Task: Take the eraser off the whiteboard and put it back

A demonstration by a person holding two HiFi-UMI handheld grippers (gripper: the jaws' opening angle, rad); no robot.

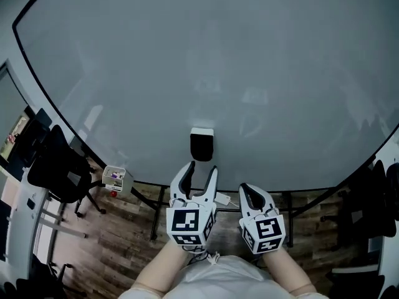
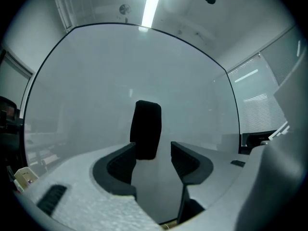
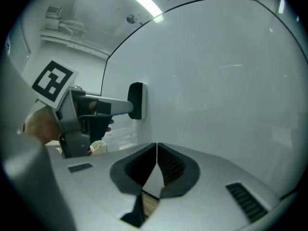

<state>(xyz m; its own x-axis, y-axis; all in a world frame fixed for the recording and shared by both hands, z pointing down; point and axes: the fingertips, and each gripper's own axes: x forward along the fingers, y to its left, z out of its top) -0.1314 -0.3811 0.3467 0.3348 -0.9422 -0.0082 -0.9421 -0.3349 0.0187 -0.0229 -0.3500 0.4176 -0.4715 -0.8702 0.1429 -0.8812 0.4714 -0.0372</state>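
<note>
A black eraser (image 1: 201, 145) with a white top sticks to the lower part of the large whiteboard (image 1: 187, 55). My left gripper (image 1: 202, 167) is just below it, jaws open. In the left gripper view the eraser (image 2: 147, 129) stands upright with its lower end between the open jaws of the left gripper (image 2: 153, 150), and a gap shows on the right side. The right gripper view shows the left gripper's fingers (image 3: 115, 106) reaching the eraser (image 3: 137, 101) from the side. My right gripper (image 1: 247, 189) hangs beside the left, shut and empty (image 3: 157, 150).
A small white box (image 1: 114, 178) with markers hangs at the board's lower left edge. A black office chair (image 1: 59, 167) stands at the left and another dark chair (image 1: 374, 210) at the right. The board's stand legs (image 1: 156, 217) rest on wooden floor.
</note>
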